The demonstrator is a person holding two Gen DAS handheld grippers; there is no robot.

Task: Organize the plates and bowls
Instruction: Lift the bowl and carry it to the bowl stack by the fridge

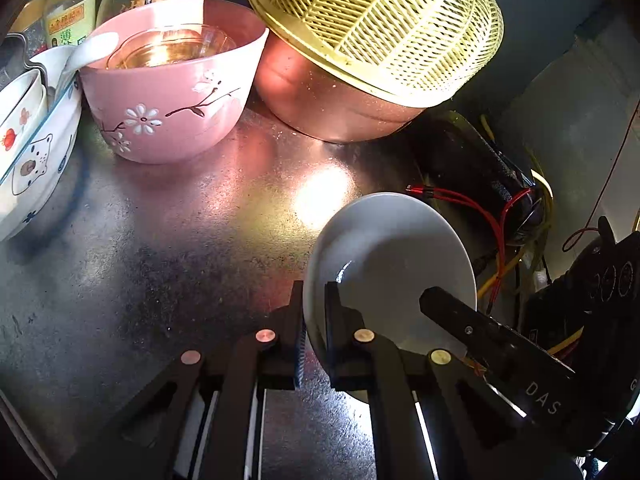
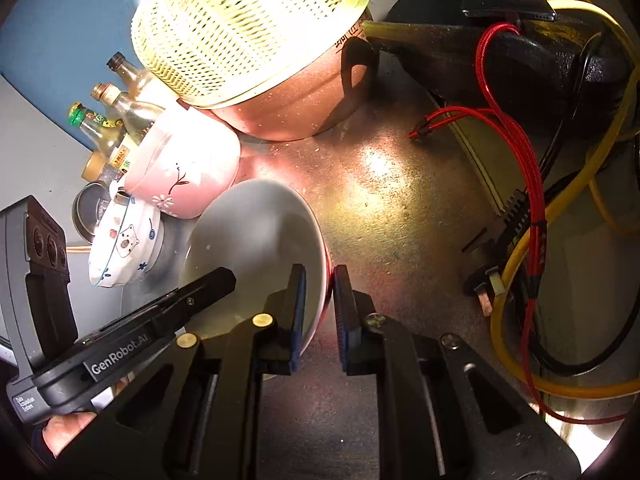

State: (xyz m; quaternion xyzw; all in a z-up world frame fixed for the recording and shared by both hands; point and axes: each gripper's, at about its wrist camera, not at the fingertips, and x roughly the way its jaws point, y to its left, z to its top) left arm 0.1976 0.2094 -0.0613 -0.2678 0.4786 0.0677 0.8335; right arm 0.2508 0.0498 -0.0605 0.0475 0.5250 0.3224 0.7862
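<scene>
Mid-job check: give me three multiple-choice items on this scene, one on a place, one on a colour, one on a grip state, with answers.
1. The yellow basket sits
A. upturned on the copper pot
B. inside the pink bowl
C. flat on the counter

2. The bowl holding a glass is
A. white
B. pink
C. green

3. The white bowl is
A. gripped by both grippers
B. by the left gripper only
C. free

A: basket caps the pot.
B: pink, flowered.
A: left and right gripper both pinch its rim.
</scene>
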